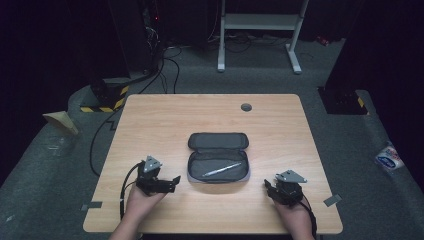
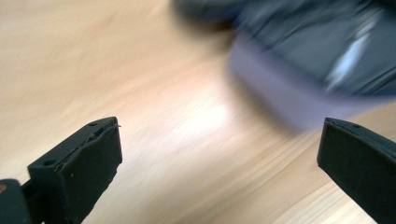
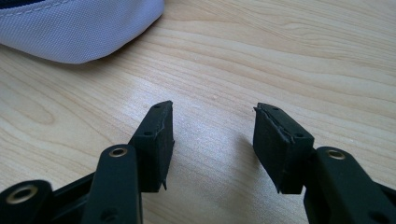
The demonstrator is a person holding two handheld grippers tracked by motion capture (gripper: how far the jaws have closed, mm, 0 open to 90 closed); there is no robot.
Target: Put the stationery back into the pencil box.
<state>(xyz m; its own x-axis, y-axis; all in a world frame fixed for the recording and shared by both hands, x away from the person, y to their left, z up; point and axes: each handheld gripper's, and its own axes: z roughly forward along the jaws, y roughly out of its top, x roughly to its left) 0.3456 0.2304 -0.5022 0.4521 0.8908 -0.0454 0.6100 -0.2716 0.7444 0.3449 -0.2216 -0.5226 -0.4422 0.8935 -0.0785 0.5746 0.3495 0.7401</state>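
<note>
A grey pencil case (image 1: 218,158) lies unzipped and open in the middle of the wooden table (image 1: 150,120), with a silver pen (image 1: 222,170) inside its near half. My left gripper (image 1: 170,183) sits just left of the case, pointing at it, jaws wide open and empty; its own view is blurred, with the case (image 2: 299,56) and the pen (image 2: 348,60) ahead to the right. My right gripper (image 1: 267,189) rests near the front right of the case, open with nothing between its fingers; a pale corner of the case (image 3: 79,32) lies ahead to its left.
A small round grey grommet (image 1: 246,107) is set in the table near its far edge. Bits of grey tape (image 1: 332,200) mark the front corners. Beyond the table are cables, a white desk frame (image 1: 260,30) and a yellow-black striped base (image 1: 107,97).
</note>
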